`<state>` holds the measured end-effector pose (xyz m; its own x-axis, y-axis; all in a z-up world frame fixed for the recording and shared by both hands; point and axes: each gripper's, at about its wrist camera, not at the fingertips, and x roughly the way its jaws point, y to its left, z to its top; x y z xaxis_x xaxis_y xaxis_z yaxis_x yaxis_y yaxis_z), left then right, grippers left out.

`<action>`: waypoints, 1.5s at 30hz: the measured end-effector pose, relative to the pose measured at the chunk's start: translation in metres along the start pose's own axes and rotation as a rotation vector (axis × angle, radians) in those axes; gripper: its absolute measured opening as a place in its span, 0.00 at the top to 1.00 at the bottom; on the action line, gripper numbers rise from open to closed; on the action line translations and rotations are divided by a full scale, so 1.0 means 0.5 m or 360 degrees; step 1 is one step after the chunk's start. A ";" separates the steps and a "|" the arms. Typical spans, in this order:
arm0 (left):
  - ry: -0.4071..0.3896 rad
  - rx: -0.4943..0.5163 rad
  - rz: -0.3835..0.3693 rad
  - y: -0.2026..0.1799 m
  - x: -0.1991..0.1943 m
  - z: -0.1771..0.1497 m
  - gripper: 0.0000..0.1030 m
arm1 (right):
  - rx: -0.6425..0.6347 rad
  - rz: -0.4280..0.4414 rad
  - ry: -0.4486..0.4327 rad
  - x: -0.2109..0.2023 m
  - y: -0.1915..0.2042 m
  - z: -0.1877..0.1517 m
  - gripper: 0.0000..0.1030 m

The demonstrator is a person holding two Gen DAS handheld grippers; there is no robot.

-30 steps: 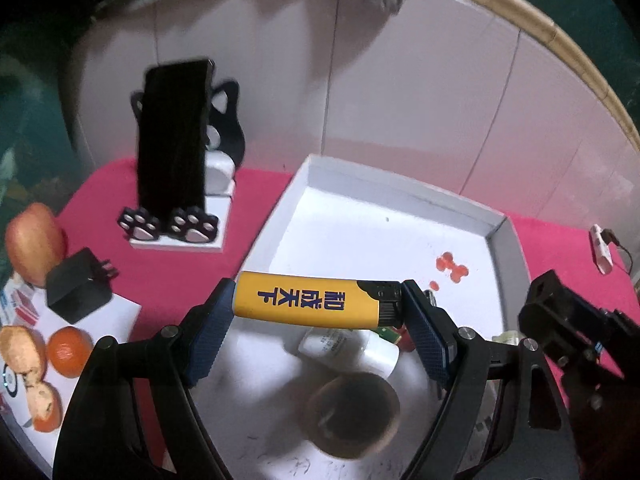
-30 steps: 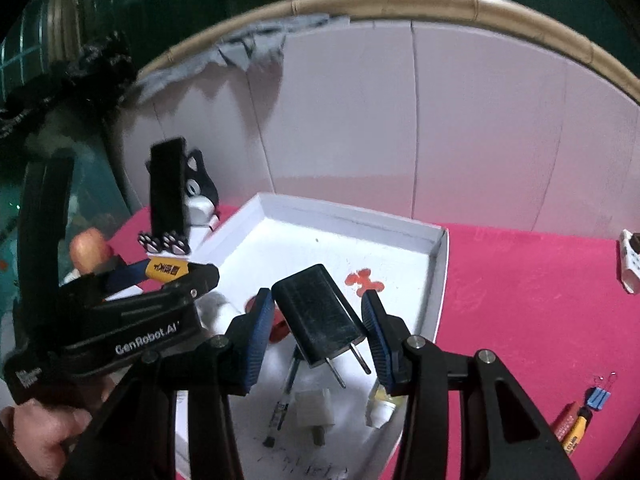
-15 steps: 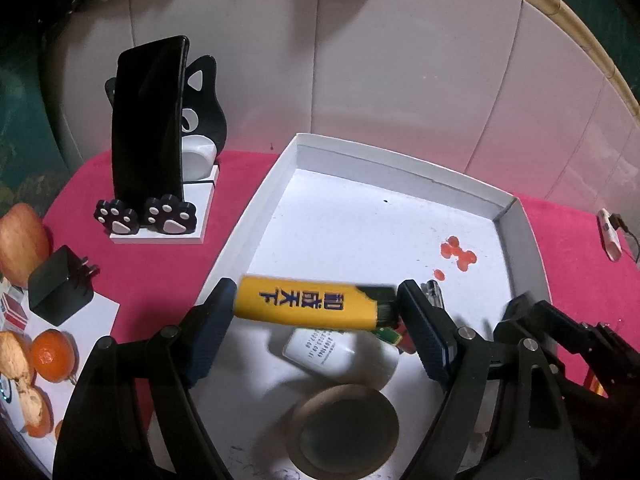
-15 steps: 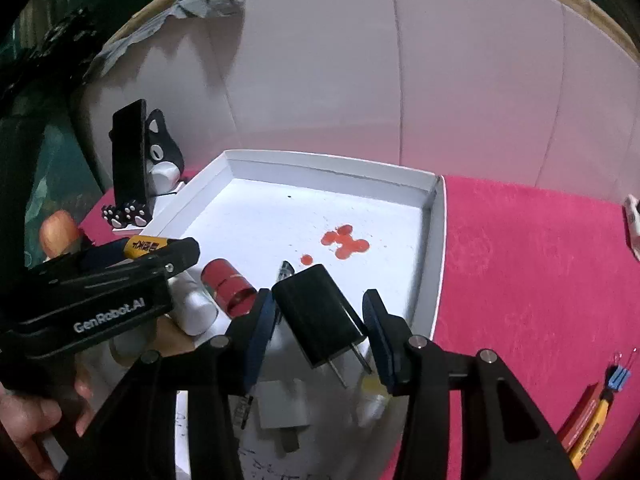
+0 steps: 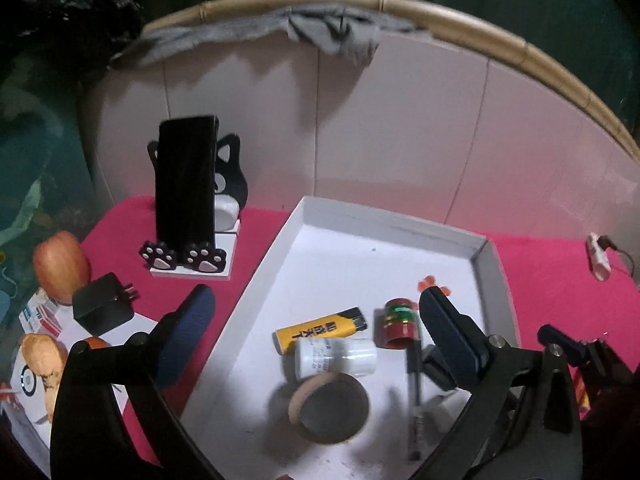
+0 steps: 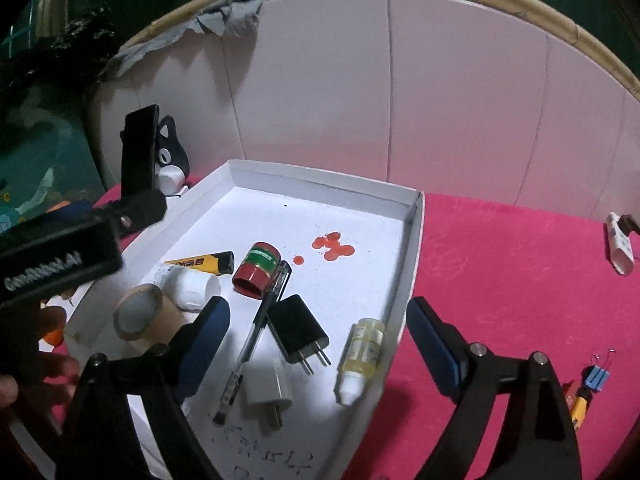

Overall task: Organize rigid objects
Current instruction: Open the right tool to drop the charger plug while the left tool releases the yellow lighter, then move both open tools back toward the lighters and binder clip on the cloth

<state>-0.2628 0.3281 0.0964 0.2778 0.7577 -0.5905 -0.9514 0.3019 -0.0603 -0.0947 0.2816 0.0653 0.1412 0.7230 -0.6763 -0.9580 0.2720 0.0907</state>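
A white tray [image 5: 400, 216] [image 6: 412, 240] sits on the red cloth. In it lie a yellow lighter [image 5: 320, 330] [image 6: 202, 262], a white bottle [image 5: 336, 360], a red can [image 5: 400, 324] [image 6: 258, 270], a tape roll [image 5: 332, 408] [image 6: 140, 316], a pen [image 6: 256, 332], a black charger [image 6: 298, 328], a white plug [image 6: 268, 390] and a small dropper bottle [image 6: 362, 354]. My left gripper [image 5: 316, 336] is open and empty above the tray's near end. My right gripper [image 6: 320, 340] is open and empty above the black charger.
A black phone on a cat stand [image 5: 186, 184] stands left of the tray. A second black charger [image 5: 102, 306], an apple [image 5: 60, 268] and other fruit lie at the left. A white adapter [image 6: 620, 244] and small clips [image 6: 596, 378] lie on the cloth at right.
My left gripper opened and the yellow lighter now lies in the tray. My right gripper opened and the black charger now lies in the tray. Both grippers drew back.
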 end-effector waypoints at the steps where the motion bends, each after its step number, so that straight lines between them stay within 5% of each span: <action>1: -0.0013 -0.0009 -0.0009 -0.003 -0.009 -0.001 0.00 | 0.0005 0.0002 -0.0009 -0.008 -0.003 -0.001 0.12; 6: -0.0050 -0.0053 -0.0087 -0.029 -0.049 -0.012 0.00 | 0.0019 -0.0014 -0.0058 -0.048 -0.026 -0.006 0.00; 15: -0.0038 0.0008 -0.0284 -0.120 -0.096 -0.057 0.00 | 0.0074 -0.0147 -0.0089 -0.122 -0.149 -0.071 0.00; 26: 0.0094 0.0299 -0.0456 -0.270 -0.096 -0.133 0.00 | 0.0229 -0.0301 0.0162 -0.177 -0.346 -0.201 0.00; 38: 0.0134 0.0444 -0.0503 -0.331 -0.099 -0.169 0.00 | 0.0040 -0.0337 0.0335 -0.111 -0.311 -0.211 0.00; 45: 0.0157 0.0491 -0.0507 -0.346 -0.093 -0.174 0.00 | 0.0155 -0.0353 0.0333 -0.123 -0.364 -0.216 0.04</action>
<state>-0.1227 0.1903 0.0640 0.5223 0.5445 -0.6563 -0.7322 0.6808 -0.0179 0.0441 0.1191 0.0116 0.2802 0.4958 -0.8220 -0.8798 0.4751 -0.0134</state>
